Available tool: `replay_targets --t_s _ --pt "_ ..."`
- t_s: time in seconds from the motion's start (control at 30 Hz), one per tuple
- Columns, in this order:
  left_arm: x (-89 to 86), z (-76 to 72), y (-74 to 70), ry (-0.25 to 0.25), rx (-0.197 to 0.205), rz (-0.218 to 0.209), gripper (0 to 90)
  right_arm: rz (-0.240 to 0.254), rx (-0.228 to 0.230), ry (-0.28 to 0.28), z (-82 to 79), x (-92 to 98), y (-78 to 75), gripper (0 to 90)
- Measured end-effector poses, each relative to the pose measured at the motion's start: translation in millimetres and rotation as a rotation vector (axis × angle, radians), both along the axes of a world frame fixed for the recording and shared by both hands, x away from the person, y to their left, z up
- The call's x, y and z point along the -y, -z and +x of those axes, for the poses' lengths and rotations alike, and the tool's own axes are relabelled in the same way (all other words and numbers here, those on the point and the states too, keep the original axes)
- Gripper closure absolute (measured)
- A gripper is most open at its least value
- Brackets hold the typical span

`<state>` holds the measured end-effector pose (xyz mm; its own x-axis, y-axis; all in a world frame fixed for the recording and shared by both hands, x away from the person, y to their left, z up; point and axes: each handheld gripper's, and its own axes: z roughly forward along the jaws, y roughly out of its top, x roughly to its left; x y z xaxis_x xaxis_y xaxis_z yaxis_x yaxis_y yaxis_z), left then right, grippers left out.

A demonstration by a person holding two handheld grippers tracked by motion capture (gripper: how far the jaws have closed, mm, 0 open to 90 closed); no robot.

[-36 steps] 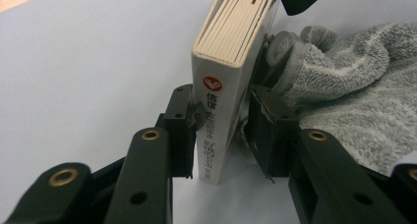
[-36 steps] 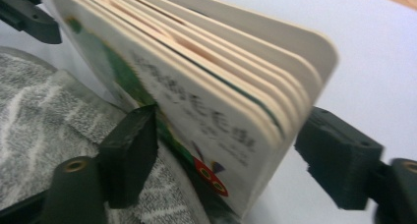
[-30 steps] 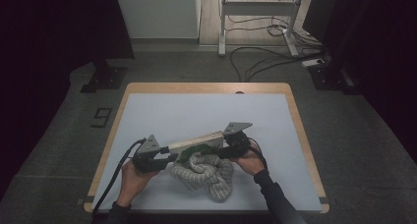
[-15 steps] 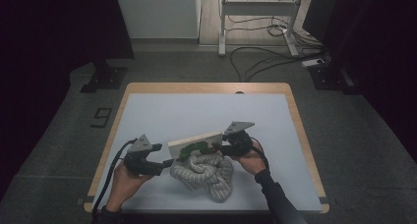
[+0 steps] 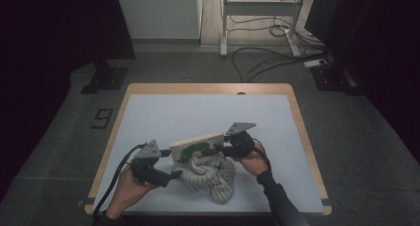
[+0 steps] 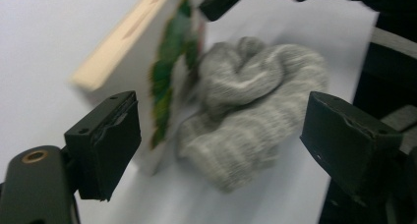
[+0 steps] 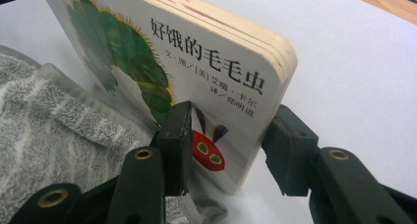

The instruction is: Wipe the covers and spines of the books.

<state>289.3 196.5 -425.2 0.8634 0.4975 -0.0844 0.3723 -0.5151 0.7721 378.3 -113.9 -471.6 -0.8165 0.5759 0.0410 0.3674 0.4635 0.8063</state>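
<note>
A thick board book (image 5: 195, 145) with a green caterpillar on its cover (image 7: 147, 62) stands tilted on edge at the middle of the white table (image 5: 198, 112). My right gripper (image 5: 218, 149) is shut on its near corner, and its jaws (image 7: 230, 130) have just been closing, one on the cover and one on the back. A grey striped towel (image 5: 210, 175) lies bunched in front of the book (image 6: 162, 67). My left gripper (image 5: 174, 175) hovers left of the towel (image 6: 246, 106). Its jaws (image 6: 221, 121) have just been opening and stand wide with nothing gripped.
The table's wooden rim (image 5: 208, 88) frames the white top. The left gripper's cable (image 5: 111, 186) trails over the front left edge. On the floor beyond are cables (image 5: 267, 57), a desk frame (image 5: 257, 18) and a black stand foot (image 5: 104, 80).
The left gripper let go of the book's left end, opened and drew back to the lower left. The book now stands steeper, held by the right gripper alone.
</note>
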Motion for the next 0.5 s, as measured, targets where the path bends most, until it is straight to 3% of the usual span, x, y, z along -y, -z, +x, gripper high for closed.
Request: replay_targets --t_s 0.27,0.5 --pt "35.9 -1.8 0.7 0.095 -0.01 0.018 13.6 -0.002 0.001 0.001 0.4 -0.2 0.2 54.5" --pt "69.8 6.3 15.6 0.156 -0.045 0.037 10.9 -0.001 0.006 -0.001 0.1 0.1 0.6 54.5"
